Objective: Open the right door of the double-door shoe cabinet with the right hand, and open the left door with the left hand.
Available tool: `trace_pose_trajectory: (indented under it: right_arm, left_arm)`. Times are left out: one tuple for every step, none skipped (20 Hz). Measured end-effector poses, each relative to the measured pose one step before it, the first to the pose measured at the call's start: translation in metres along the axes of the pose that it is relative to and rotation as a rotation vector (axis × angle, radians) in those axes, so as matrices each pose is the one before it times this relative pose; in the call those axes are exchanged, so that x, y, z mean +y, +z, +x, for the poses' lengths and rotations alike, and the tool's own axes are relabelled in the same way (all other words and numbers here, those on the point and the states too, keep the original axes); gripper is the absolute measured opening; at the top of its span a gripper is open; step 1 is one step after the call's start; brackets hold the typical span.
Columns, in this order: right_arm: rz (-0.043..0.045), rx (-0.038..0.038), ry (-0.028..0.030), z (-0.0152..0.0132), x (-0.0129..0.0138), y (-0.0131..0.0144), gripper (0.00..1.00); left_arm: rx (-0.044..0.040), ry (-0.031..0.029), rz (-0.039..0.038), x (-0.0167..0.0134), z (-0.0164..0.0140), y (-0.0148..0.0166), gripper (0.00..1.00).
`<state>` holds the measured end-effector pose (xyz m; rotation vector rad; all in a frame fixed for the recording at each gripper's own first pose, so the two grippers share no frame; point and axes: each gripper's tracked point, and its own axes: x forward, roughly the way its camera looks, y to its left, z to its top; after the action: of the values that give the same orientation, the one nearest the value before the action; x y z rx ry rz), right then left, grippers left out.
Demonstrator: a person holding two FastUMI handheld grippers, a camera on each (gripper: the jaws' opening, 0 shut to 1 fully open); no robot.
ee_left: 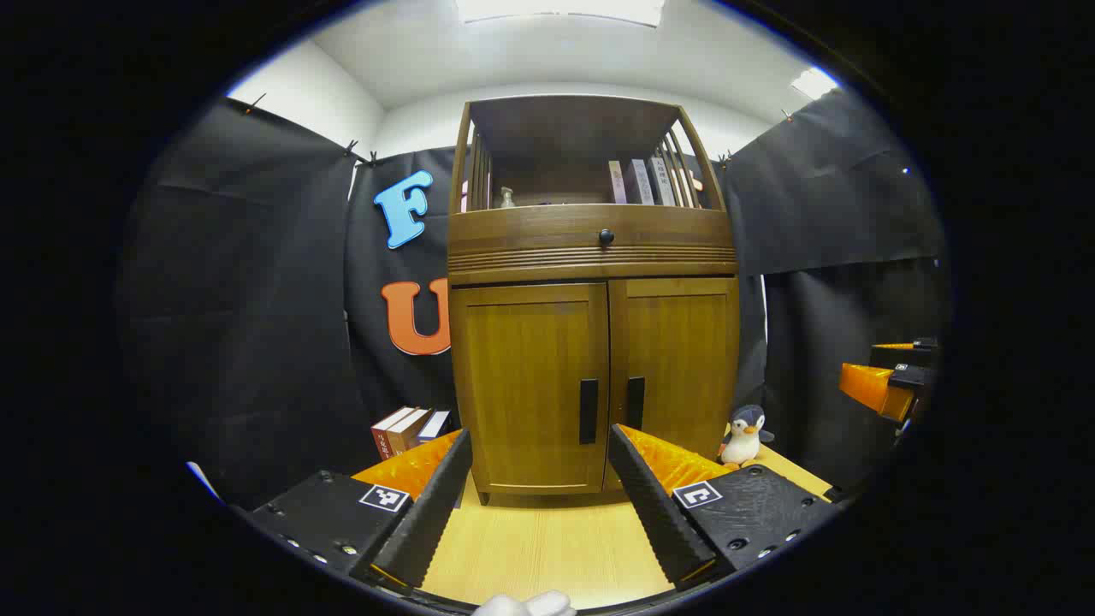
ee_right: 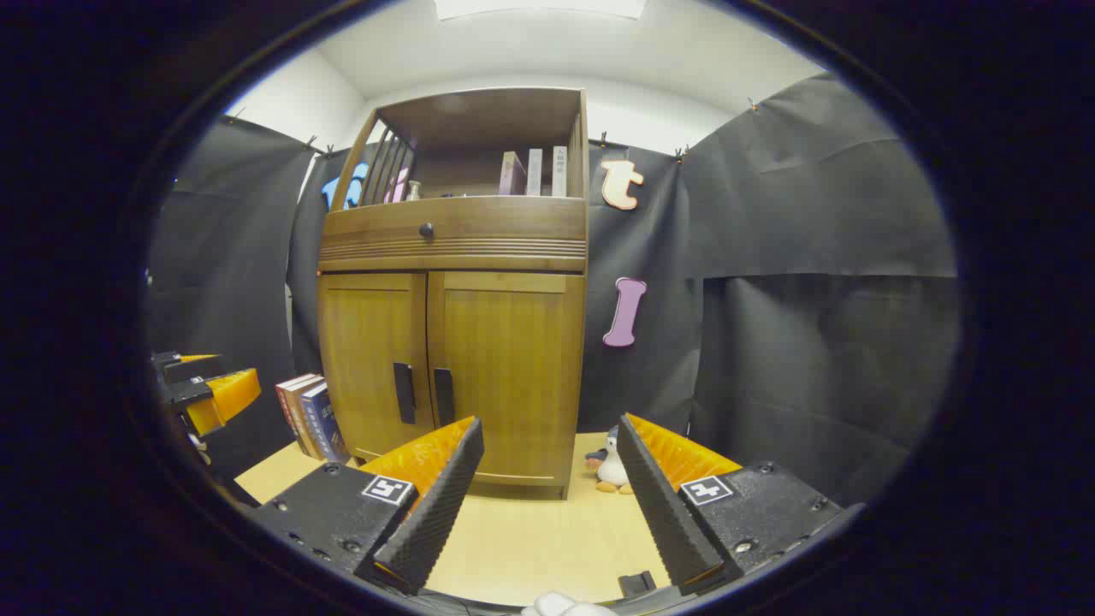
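1. Left gripper view: a tall brown wooden double-door shoe cabinet [ee_left: 593, 342] stands upright on a pale wooden counter [ee_left: 547, 556], its long axis vertical and its front facing the camera. Black cloth hangs behind it under a white ceiling with light panels. The left door [ee_left: 530, 385] and the right door [ee_left: 680, 368] are both closed, their two dark vertical handles side by side at the centre seam. The left gripper [ee_left: 539, 445] is released, its black ribbed fingers spread wide and well short of the doors. Upright books [ee_left: 409, 428] stand left of the cabinet, and a small plush penguin [ee_left: 744, 436] sits at its right foot. The right gripper [ee_left: 885, 381] shows at the right edge; I cannot tell its spread from here.

2. Right gripper view: the cabinet [ee_right: 453, 342] stands left of centre, turned slightly so its right side panel shows. The right gripper [ee_right: 552, 432] is released, fingers apart, holding nothing. The penguin [ee_right: 612, 466] sits between the fingertips' lines, farther off on the counter [ee_right: 530, 539]. The left gripper [ee_right: 214, 393] appears at the left edge, near the books [ee_right: 308, 415].
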<state>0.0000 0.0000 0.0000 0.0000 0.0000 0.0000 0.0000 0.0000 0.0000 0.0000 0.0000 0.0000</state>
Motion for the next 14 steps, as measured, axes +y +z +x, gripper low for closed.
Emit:
trace_pose_trajectory:
  right_arm:
    - [-0.00117, -0.00102, 0.00062, 0.00039, 0.00239, 0.00013, 0.99]
    - [-0.00248, 0.00037, 0.00213, -0.00014, 0.00214, 0.00027, 0.99]
    - [-0.00253, 0.00169, 0.00141, -0.00038, 0.00178, -0.00155, 0.99]
    - [-0.00044, 0.00016, 0.00031, 0.00007, 0.00080, -0.00021, 0.99]
    - [0.00094, 0.00339, 0.00006, 0.00025, 0.00160, -0.00138, 0.99]
    - [0.00260, 0.00290, -0.00010, -0.00008, 0.00100, -0.00076, 0.99]
    - [0.00380, 0.00055, -0.00016, 0.00001, 0.00140, -0.00016, 0.99]
    - [0.00319, 0.00018, 0.00137, 0.00072, 0.00131, 0.00022, 0.99]
    - [-0.00014, 0.00008, -0.00012, 0.00084, 0.00104, -0.00083, 1.00]
    - [-0.00123, 0.00017, -0.00244, 0.00089, 0.00001, 0.00045, 0.99]
    - [-0.00044, 0.00155, 0.00140, 0.00086, 0.00117, -0.00197, 0.99]
    - [0.00115, 0.00065, 0.00152, 0.00053, 0.00136, -0.00115, 1.00]
    - [0.00294, -0.00045, 0.00189, 0.00170, 0.00038, -0.00083, 0.99]
    - [0.00087, 0.00418, 0.00158, 0.00310, 0.00190, -0.00171, 0.99]
  left_arm:
    - [0.00613, -0.00010, 0.00447, 0.00221, -0.00005, -0.00029, 0.96]
    - [0.00298, -0.00059, 0.00157, 0.00071, -0.00069, -0.00069, 0.96]
    - [0.00034, -0.00123, -0.00013, 0.00113, 0.00085, 0.00052, 0.96]
    - [-0.00159, 0.00087, 0.00072, 0.00069, 0.00050, 0.00096, 0.96]
    - [-0.00149, 0.00073, 0.00138, 0.00231, 0.00028, -0.00058, 0.96]
    - [0.00008, -0.00085, 0.00172, 0.00040, -0.00050, 0.00042, 0.96]
    - [-0.00013, 0.00059, 0.00110, 0.00047, 0.00006, 0.00112, 0.96]
    - [0.00101, -0.00111, 0.00145, 0.00032, 0.00010, 0.00084, 0.96]
    - [-0.00151, 0.00082, 0.00166, 0.00111, 0.00015, -0.00052, 0.96]
    - [-0.00140, 0.00318, 0.00186, 0.00234, -0.00039, 0.00023, 0.96]
    - [-0.00229, 0.00178, -0.00096, 0.00247, 0.00046, -0.00024, 0.96]
    - [0.00278, -0.00096, 0.00067, 0.00008, 0.00016, -0.00089, 0.96]
    - [0.00266, -0.00012, 0.00275, 0.00059, -0.00008, 0.00011, 0.96]
    - [-0.00291, 0.00347, 0.00350, 0.00210, 0.00045, 0.00114, 0.96]
